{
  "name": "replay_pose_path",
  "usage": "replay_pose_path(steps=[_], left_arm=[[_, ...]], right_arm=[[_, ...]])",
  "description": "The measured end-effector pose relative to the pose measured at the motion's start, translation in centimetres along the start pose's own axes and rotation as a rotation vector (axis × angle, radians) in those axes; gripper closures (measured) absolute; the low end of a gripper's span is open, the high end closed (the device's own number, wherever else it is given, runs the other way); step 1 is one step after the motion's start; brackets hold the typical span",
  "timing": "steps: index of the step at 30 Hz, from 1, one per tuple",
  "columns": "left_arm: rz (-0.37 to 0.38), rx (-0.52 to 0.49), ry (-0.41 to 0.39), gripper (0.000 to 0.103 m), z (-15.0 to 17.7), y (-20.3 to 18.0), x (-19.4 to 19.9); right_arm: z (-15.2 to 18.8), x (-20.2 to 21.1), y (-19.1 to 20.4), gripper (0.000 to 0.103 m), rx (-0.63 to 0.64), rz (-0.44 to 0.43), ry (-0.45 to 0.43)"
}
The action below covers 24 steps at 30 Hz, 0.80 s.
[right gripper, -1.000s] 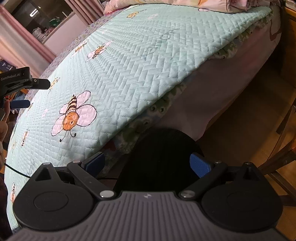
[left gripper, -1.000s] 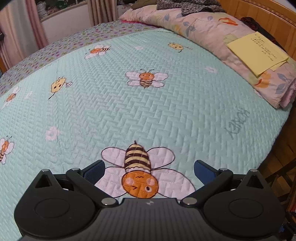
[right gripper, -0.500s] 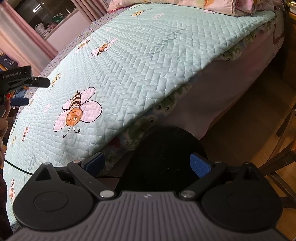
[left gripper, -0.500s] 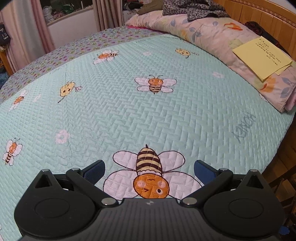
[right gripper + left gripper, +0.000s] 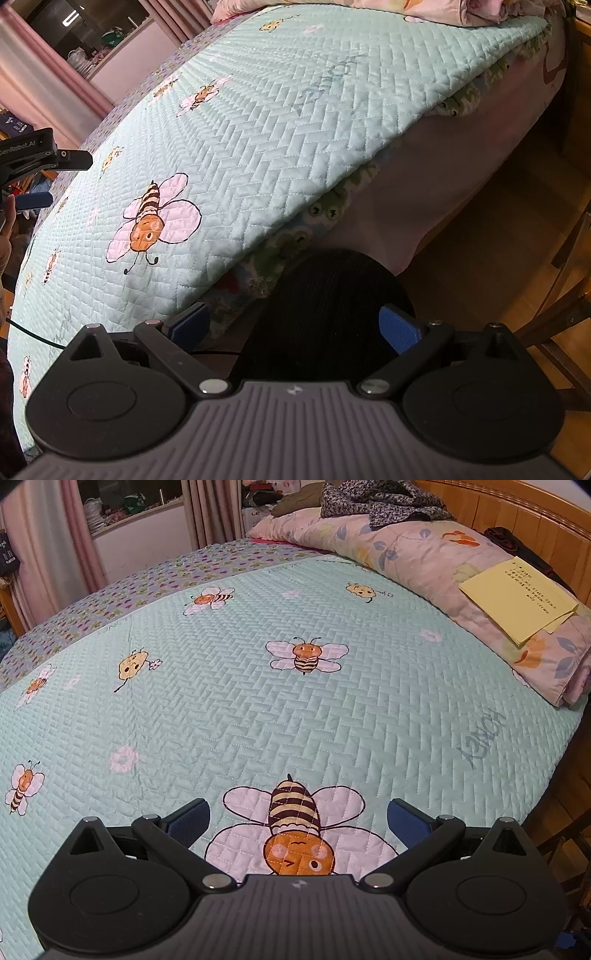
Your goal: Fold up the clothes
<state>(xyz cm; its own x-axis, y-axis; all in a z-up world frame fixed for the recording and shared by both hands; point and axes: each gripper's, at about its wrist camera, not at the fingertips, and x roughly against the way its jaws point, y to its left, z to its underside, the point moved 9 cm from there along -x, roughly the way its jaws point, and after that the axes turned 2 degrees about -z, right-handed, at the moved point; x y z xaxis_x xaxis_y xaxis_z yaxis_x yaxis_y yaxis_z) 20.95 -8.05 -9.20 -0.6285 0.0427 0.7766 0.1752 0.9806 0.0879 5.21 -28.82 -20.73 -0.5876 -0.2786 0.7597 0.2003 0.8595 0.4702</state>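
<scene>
**Both grippers held wide over the bee quilt, nothing gripped**

At the far left of the room hang pink curtains (image 5: 40, 554) beside a low white ledge cluttered with small things. The left gripper (image 5: 297, 819) hovers over the near part of the bed, its blue-padded fingers (image 5: 188, 818) spread wide with nothing between them; a large stitched bee (image 5: 295, 834) on the mint quilt (image 5: 229, 709) lies directly beneath the gap. The quilt spreads flat across the bed, dotted with smaller bees and pale flowers, with a purple flowered band along its far edge.

Further right, a rolled floral comforter (image 5: 424, 557) runs along the wooden headboard (image 5: 517, 513). On top of it, toward the far end, lies a heap of dark speckled clothing (image 5: 380, 498) with an olive garment just beside it; none of it is on the open quilt. Nearer on the comforter rests a stack of yellow paper (image 5: 517, 598) with handwriting.

The right gripper (image 5: 295, 328) is off the bed's side edge, its fingers (image 5: 400, 328) likewise spread apart and empty. Below them sits a rounded dark shape (image 5: 332, 306), too dim to identify. The quilt's edge overhangs a frog-print sheet (image 5: 325, 210) and a pink bed skirt, with wooden floor (image 5: 498, 236) to the right.
</scene>
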Motion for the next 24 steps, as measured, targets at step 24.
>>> replay_pose_path(steps=[24], left_arm=[[-0.015, -0.012, -0.023, 0.001, -0.34, -0.05, 0.62]], right_arm=[[0.02, 0.1, -0.12, 0.005, -0.005, -0.002, 0.002]])
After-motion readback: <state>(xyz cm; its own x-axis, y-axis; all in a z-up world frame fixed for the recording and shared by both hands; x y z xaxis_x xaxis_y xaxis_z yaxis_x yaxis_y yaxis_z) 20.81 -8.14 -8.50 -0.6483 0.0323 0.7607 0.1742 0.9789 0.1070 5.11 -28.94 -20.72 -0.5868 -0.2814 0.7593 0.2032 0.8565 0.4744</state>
